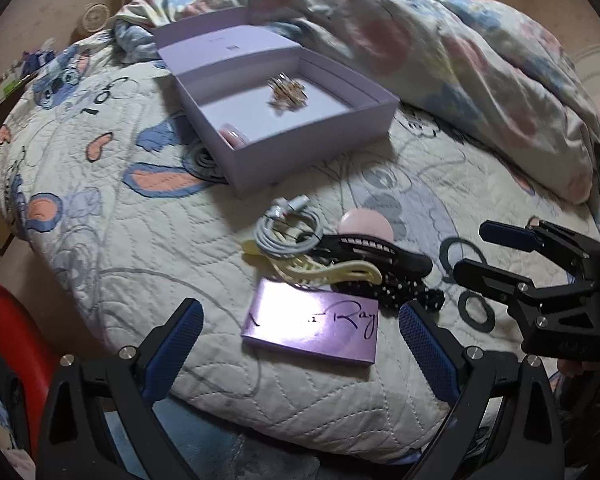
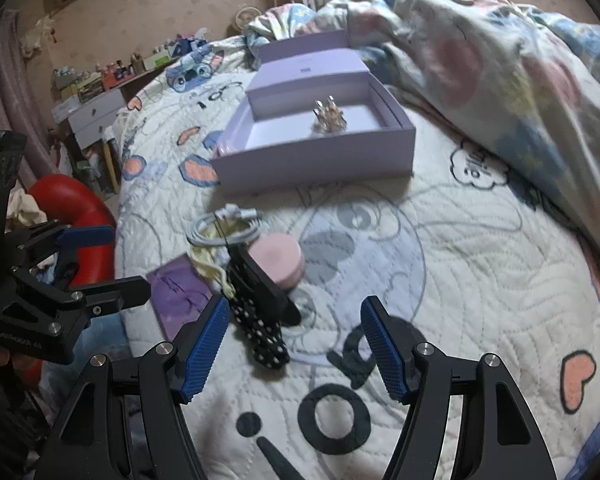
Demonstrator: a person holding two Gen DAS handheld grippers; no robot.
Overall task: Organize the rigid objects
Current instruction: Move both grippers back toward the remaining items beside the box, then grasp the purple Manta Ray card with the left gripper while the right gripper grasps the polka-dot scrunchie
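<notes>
I hold my left gripper low in the frame with its jaws spread wide and nothing between them, poised over the flat purple card box on the quilt. My right gripper is likewise open and empty, above the black polka-dot hair clip. Just above centre in the left wrist view lies the clutter: a cream hair claw, a coiled white cable, a round pink case and a black comb-like clip, all touching or overlapping. The open lavender box sits in the upper middle, holding a sparkly hair ornament and a pink item at its near corner. A rumpled floral duvet fills the upper right.
</notes>
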